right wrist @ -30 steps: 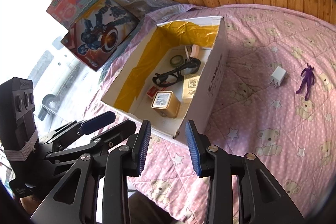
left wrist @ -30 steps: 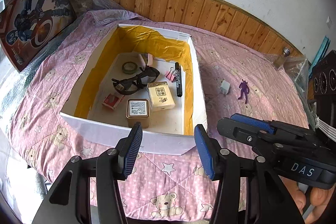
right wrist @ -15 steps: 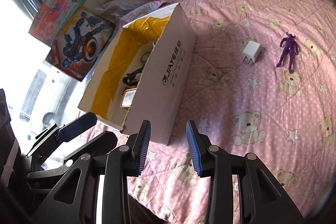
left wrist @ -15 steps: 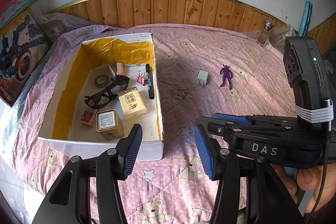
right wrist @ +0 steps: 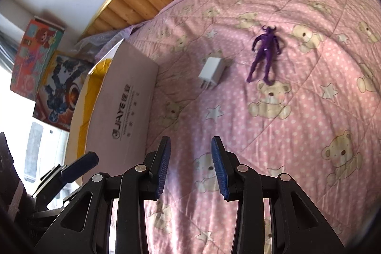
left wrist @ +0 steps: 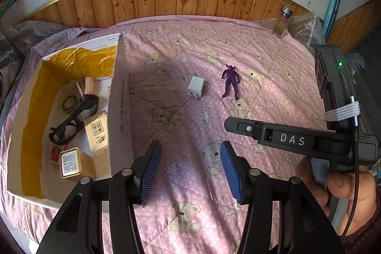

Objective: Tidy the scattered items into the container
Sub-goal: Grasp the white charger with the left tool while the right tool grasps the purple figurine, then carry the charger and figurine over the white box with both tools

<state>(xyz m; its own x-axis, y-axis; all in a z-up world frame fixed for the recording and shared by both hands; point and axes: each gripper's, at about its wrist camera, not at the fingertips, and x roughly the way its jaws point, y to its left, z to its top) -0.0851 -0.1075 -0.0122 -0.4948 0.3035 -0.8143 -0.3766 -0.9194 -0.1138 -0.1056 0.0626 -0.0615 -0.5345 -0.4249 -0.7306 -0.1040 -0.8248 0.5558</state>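
Both tongs, left (left wrist: 188,168) and right (right wrist: 190,167), spread and empty above the bed (left wrist: 262,87). Purple figure (right wrist: 264,51) flat at 1 o'clock, long axis 12-to-6, head far. White charger (right wrist: 212,74) beside it, prongs (probably) nearward. Box (left wrist: 119,99) at 9 o'clock.

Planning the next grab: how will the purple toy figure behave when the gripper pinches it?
The purple figure looks like thin plastic, so probably light. Its slim spread limbs may flex or twist between the pads. Lying flat on the soft quilt, it shouldn't roll, but fingers may press into the fabric.
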